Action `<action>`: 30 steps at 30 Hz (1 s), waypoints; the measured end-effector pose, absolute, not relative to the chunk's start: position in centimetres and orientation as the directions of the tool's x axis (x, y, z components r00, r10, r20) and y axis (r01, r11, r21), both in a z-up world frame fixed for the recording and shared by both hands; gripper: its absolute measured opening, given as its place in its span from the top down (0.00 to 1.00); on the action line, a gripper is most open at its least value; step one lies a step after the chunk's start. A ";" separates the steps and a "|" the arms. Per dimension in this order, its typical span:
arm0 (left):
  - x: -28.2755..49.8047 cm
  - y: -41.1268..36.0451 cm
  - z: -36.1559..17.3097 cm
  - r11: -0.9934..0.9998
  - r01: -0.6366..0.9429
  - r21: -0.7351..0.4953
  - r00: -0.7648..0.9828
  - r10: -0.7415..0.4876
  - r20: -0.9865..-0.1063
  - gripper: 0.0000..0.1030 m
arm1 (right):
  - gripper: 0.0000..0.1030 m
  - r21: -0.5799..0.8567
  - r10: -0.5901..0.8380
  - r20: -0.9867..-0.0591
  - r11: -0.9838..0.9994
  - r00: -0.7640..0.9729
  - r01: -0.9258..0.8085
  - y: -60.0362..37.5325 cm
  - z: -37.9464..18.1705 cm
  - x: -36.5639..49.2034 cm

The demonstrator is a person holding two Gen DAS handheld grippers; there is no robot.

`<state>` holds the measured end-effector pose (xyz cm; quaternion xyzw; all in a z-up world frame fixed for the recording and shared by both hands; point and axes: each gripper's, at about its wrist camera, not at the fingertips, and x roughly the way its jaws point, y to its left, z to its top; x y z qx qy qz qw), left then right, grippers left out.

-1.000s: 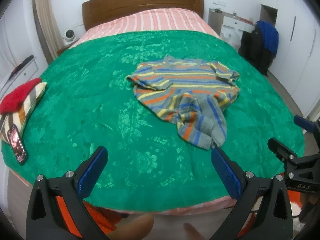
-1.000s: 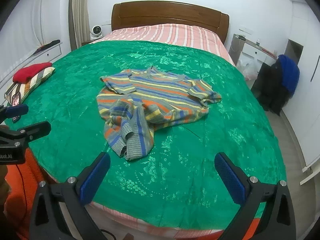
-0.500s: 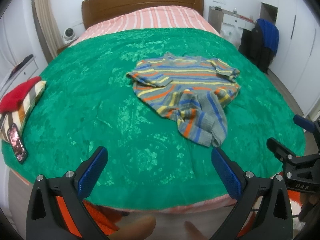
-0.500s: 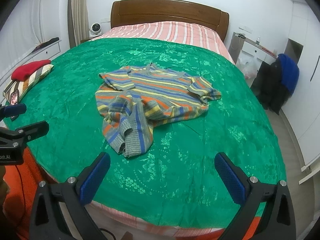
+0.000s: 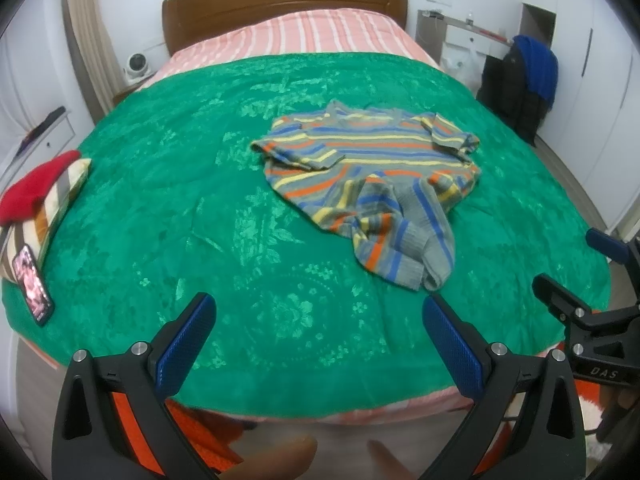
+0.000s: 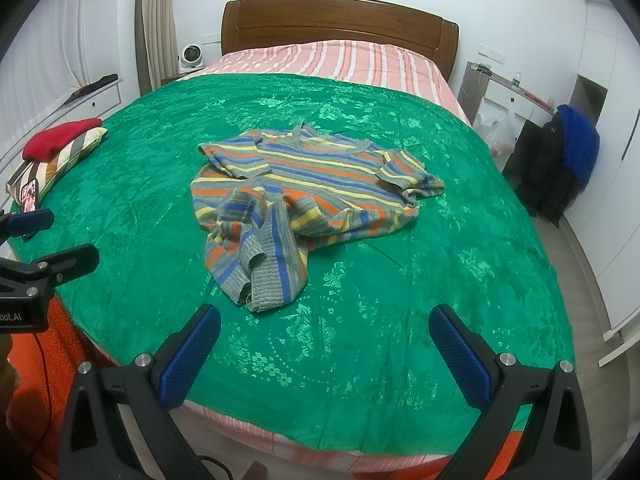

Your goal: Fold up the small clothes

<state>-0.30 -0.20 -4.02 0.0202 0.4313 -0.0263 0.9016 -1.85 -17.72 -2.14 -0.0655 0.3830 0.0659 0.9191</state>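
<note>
both claws hang at the foot of the bed, above its near edge, and neither touches any cloth. left gripper (image 5: 318,334) has its blue-padded fingers (image 5: 184,342) spread wide with nothing between them. right gripper (image 6: 324,344) is spread just as wide and is empty too; it also shows at the right edge of the left wrist view, and the left one shows at the left edge of the right wrist view.

the striped sweater (image 5: 372,184) lies crumpled near the middle of the green bedspread (image 5: 200,220), well apart from both grippers. its collar points toward the wooden headboard (image 5: 280,0). both short-looking sleeves are folded in over the body, and the lower hem is bunched and twisted into a lump that reaches toward the foot of the bed. its stripes are grey, blue, orange and yellow.

a pink striped sheet (image 5: 320,34) shows beyond the bedspread, up by the headboard. on the left edge of the bed sits a striped pillow (image 6: 60,160) with a red cloth (image 6: 60,136) on top, and a phone (image 5: 32,284) lies just beside it. dark and blue clothes (image 6: 568,160) hang on the right by the white cupboards.
</note>
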 end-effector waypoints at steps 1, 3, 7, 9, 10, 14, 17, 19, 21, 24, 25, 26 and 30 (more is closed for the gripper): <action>-0.3 -0.2 -4.0 0.998 0.065 0.014 0.626 -0.030 -0.779 0.00 | 0.00 -0.070 0.071 -0.713 0.983 0.698 -0.172 -17.7 -2.1 -1.9; -0.3 -0.2 -4.1 0.998 0.064 0.015 0.624 -0.029 -0.781 0.00 | 0.00 -0.068 0.072 -0.715 0.983 0.695 -0.172 -17.7 -2.2 -1.8; -0.4 -0.3 -4.1 0.998 0.066 0.012 0.622 -0.032 -0.782 0.00 | 0.00 -0.066 0.075 -0.717 0.982 0.693 -0.175 -17.7 -2.4 -1.8; -0.4 -0.3 -4.1 0.998 0.066 0.011 0.623 -0.032 -0.782 0.00 | 0.00 -0.066 0.075 -0.717 0.982 0.693 -0.175 -17.7 -2.4 -1.8; -0.4 -0.3 -4.1 0.998 0.067 0.012 0.623 -0.033 -0.782 0.00 | 0.00 -0.066 0.075 -0.717 0.982 0.693 -0.175 -17.7 -2.3 -1.8; -0.4 -0.4 -4.2 0.998 0.068 0.012 0.621 -0.033 -0.783 0.00 | 0.00 -0.066 0.075 -0.718 0.982 0.692 -0.175 -17.7 -2.4 -1.8; -0.4 -0.4 -4.2 0.998 0.068 0.011 0.620 -0.034 -0.784 0.00 | 0.00 -0.066 0.076 -0.718 0.982 0.692 -0.176 -17.7 -2.4 -1.8; -0.4 -0.3 -4.2 0.998 0.069 0.010 0.620 -0.035 -0.784 0.00 | 0.00 -0.066 0.076 -0.718 0.982 0.692 -0.176 -17.7 -2.4 -1.8; -0.4 -0.4 -4.2 0.998 0.069 0.012 0.620 -0.034 -0.784 0.00 | 0.00 -0.066 0.076 -0.718 0.982 0.691 -0.177 -17.6 -2.4 -1.8; -0.4 -0.4 -4.2 0.998 0.069 0.011 0.619 -0.034 -0.785 0.00 | 0.00 -0.066 0.076 -0.719 0.982 0.691 -0.177 -17.6 -2.4 -1.8; -0.4 -0.4 -4.2 0.998 0.068 0.011 0.619 -0.033 -0.785 0.00 | 0.00 -0.066 0.076 -0.719 0.982 0.690 -0.177 -17.6 -2.4 -1.8; -0.4 -0.4 -4.3 0.998 0.068 0.012 0.618 -0.033 -0.786 0.00 | 0.00 -0.067 0.076 -0.720 0.982 0.690 -0.177 -17.6 -2.4 -1.8; -0.3 -0.4 -4.4 0.998 0.068 0.011 0.614 -0.033 -0.789 0.00 | 0.00 -0.067 0.074 -0.723 0.982 0.687 -0.177 -17.4 -2.6 -1.8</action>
